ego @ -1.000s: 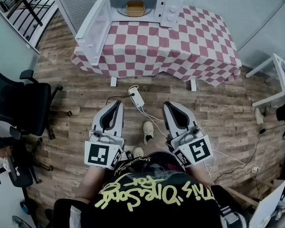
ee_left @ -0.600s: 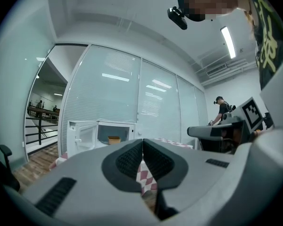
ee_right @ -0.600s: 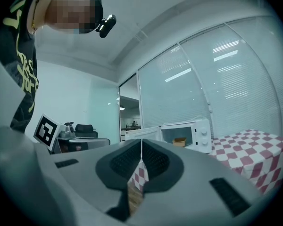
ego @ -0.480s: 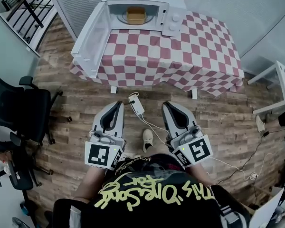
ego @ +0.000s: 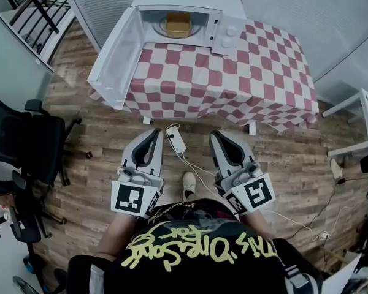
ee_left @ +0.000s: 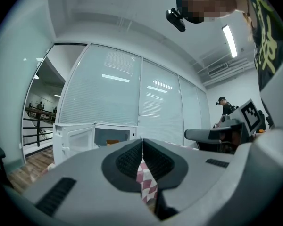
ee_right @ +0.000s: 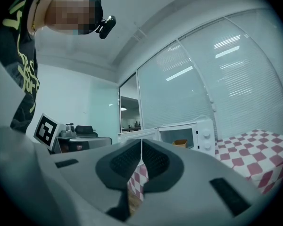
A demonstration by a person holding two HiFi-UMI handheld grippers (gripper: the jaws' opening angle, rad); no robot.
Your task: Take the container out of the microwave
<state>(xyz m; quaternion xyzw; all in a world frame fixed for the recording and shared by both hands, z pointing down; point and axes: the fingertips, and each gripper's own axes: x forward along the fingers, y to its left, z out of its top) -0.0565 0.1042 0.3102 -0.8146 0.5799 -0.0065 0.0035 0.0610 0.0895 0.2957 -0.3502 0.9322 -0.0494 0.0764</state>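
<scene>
Facing the open microwave from across the wooden floor

My left gripper and right gripper sit side by side low before me, each with jaws together and empty, well apart from the table in its red-and-white checked cloth. The microwave stands at the table's far edge, its door swung out to the left, and the yellow container rests inside. A white power strip lies on the floor between the grippers; a black office chair stands at left.

light: bright, even, ceiling strips | shadows: soft | gripper views: fisheye, dark corners | focus: sharp
</scene>
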